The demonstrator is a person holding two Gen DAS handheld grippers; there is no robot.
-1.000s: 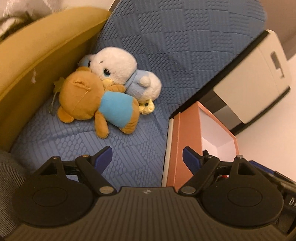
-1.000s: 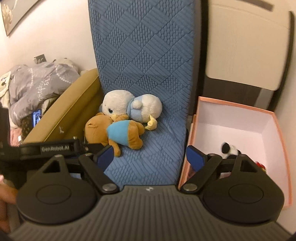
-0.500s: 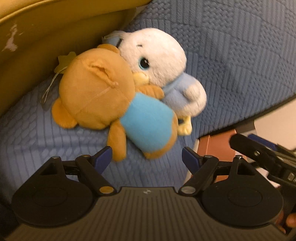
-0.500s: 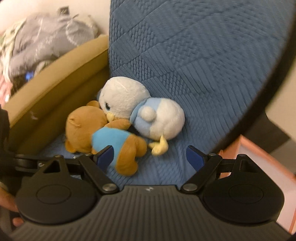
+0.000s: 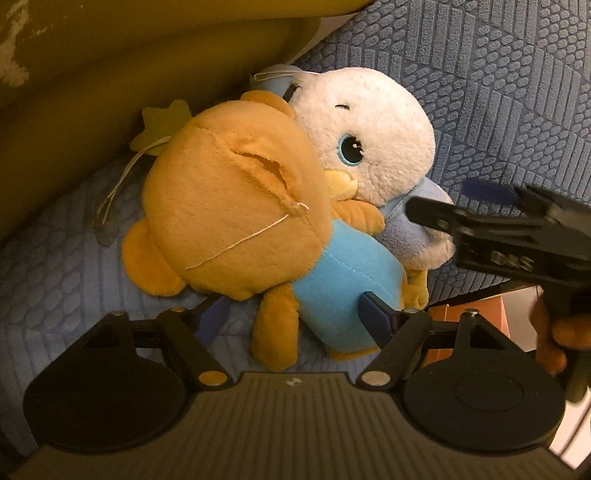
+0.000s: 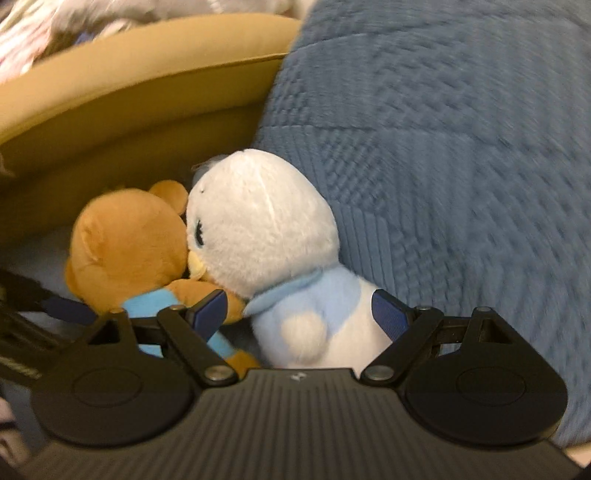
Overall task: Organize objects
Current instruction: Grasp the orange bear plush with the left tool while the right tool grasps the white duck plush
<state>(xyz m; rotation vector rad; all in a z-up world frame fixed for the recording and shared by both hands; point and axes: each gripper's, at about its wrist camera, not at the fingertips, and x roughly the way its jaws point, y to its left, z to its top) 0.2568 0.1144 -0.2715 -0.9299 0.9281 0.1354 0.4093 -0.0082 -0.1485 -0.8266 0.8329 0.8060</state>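
An orange plush bear (image 5: 236, 218) in a light blue shirt lies on the blue quilted seat cushion (image 5: 55, 266), against a white and pale blue plush duck (image 5: 373, 136). My left gripper (image 5: 295, 317) is open, its blue pads on either side of the bear's body and leg. My right gripper (image 6: 303, 314) is open, its pads on either side of the duck's (image 6: 266, 229) pale blue body; the bear (image 6: 129, 243) lies to its left. The right gripper also shows in the left wrist view (image 5: 461, 206), reaching in over the duck.
A mustard yellow cushion (image 5: 129, 55) rises behind and left of the toys. The blue backrest (image 6: 443, 147) stands right of the duck. The edge of an orange box (image 5: 465, 314) shows at the right of the seat. Grey bedding (image 6: 110, 11) lies beyond.
Both grippers have moved in close to the toys: the left now straddles the bear, the right straddles the duck. The orange box has nearly left both views.
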